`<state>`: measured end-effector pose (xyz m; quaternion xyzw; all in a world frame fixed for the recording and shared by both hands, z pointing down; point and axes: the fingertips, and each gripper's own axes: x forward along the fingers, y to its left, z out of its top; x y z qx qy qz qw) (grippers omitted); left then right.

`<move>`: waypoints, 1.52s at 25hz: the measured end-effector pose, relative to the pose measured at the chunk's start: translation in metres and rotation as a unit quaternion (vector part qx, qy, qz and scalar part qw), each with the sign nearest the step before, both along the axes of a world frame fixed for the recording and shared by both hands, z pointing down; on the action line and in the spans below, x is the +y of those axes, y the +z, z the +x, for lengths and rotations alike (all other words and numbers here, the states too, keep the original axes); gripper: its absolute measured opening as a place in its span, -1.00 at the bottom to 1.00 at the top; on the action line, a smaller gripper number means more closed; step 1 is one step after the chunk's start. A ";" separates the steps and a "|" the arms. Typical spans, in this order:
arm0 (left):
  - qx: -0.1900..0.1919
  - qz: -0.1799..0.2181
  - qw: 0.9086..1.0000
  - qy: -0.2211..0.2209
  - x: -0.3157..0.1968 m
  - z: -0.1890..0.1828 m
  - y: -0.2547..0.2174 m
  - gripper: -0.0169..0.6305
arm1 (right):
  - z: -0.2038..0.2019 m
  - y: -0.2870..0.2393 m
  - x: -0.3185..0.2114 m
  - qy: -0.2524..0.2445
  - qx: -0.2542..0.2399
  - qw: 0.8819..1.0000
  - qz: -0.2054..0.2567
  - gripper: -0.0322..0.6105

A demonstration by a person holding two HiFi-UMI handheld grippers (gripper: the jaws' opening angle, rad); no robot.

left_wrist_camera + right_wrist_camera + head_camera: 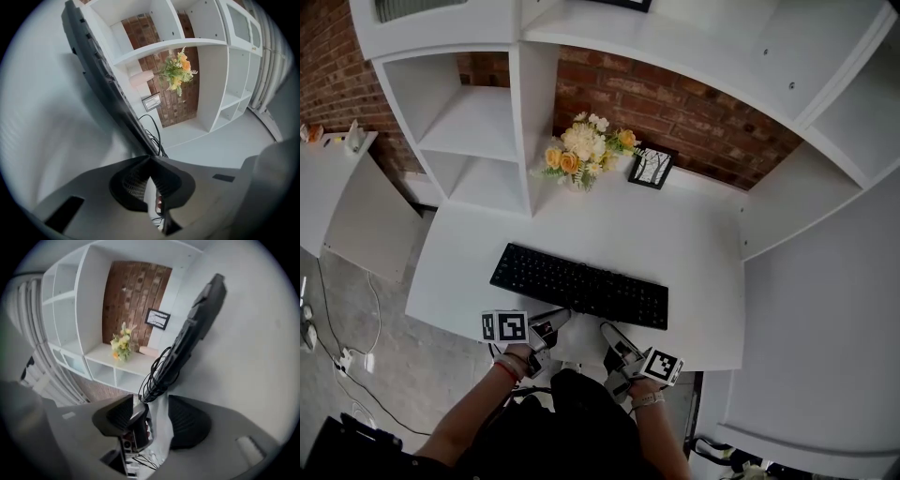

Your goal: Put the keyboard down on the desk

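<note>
On the near edge of the white desk, the left gripper has its jaws closed tip to tip, right at the near edge of the keyboard. Just to its right, the right gripper has its jaws wide apart and grips nothing. The keyboard's bundled cable is just ahead of it. The black keyboard lies flat on the desk. Farther back, a bouquet and a framed picture stand against the brick wall.
</note>
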<state>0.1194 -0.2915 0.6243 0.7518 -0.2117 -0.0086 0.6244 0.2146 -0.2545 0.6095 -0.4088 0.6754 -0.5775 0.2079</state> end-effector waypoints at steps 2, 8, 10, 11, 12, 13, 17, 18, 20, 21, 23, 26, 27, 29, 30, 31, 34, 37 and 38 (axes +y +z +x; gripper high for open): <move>-0.008 -0.007 1.000 0.004 0.002 0.001 0.005 -0.98 | -0.012 0.000 -0.002 -0.023 0.004 1.000 -0.010 -0.37; -0.022 -0.024 0.999 0.003 0.006 0.000 0.014 -0.98 | -0.030 0.011 -0.011 -0.050 0.017 0.998 -0.038 -0.89; -0.028 -0.027 0.999 0.005 0.007 0.000 0.017 -0.98 | -0.036 0.017 -0.012 -0.054 0.020 0.997 -0.047 -0.89; -0.028 -0.030 0.999 0.006 0.007 0.000 0.017 -0.98 | -0.037 0.020 -0.013 -0.052 0.019 0.997 -0.053 -0.89; -0.028 -0.033 0.999 0.006 0.007 0.000 0.018 -0.98 | -0.037 0.023 -0.013 -0.048 0.017 0.997 -0.059 -0.89; -0.029 -0.038 0.999 0.005 0.008 0.000 0.019 -0.98 | -0.038 0.026 -0.014 -0.045 0.016 0.997 -0.065 -0.89; -0.030 -0.060 0.998 0.000 0.010 -0.001 0.023 -0.98 | -0.038 0.035 -0.012 -0.036 0.011 0.996 -0.085 -0.89; -0.028 -0.062 0.998 0.001 0.011 -0.001 0.023 -0.98 | -0.038 0.037 -0.012 -0.034 0.008 0.995 -0.089 -0.89; -0.026 -0.059 0.998 0.003 0.011 0.000 0.022 -0.98 | -0.039 0.039 -0.013 -0.030 0.003 0.995 -0.091 -0.89; -0.026 -0.057 0.998 0.004 0.011 0.000 0.021 -0.98 | -0.039 0.038 -0.014 -0.029 -0.001 0.996 -0.089 -0.89; -0.025 -0.056 0.998 0.004 0.011 0.000 0.020 -0.98 | -0.040 0.036 -0.015 -0.027 -0.004 0.996 -0.085 -0.89; -0.023 -0.054 0.998 0.001 0.011 -0.001 0.018 -0.98 | -0.039 0.033 -0.015 -0.028 -0.003 0.996 -0.083 -0.89; -0.019 -0.053 0.998 -0.001 0.010 -0.001 0.016 -0.98 | -0.038 0.032 -0.014 -0.027 -0.002 0.996 -0.082 -0.89; -0.011 -0.047 0.999 -0.005 0.008 -0.001 0.010 -0.98 | -0.036 0.031 -0.013 -0.024 -0.002 0.997 -0.078 -0.89; -0.009 -0.043 0.999 -0.006 0.007 -0.002 0.007 -0.98 | -0.036 0.029 -0.013 -0.023 -0.001 0.997 -0.075 -0.89; -0.009 -0.037 0.999 -0.006 0.005 -0.002 0.005 -0.98 | -0.035 0.028 -0.013 -0.022 0.000 0.997 -0.072 -0.89; -0.015 -0.017 1.000 -0.007 0.001 -0.007 -0.001 -0.98 | -0.033 0.022 -0.014 -0.020 0.007 0.998 -0.058 -0.89; -0.025 0.002 1.000 -0.014 -0.004 -0.015 -0.005 -0.98 | -0.027 0.014 -0.017 -0.015 0.024 0.999 -0.034 -0.89; -0.026 0.006 0.999 -0.018 -0.006 -0.018 -0.006 -0.98 | -0.025 0.010 -0.019 -0.010 0.029 0.999 -0.024 -0.89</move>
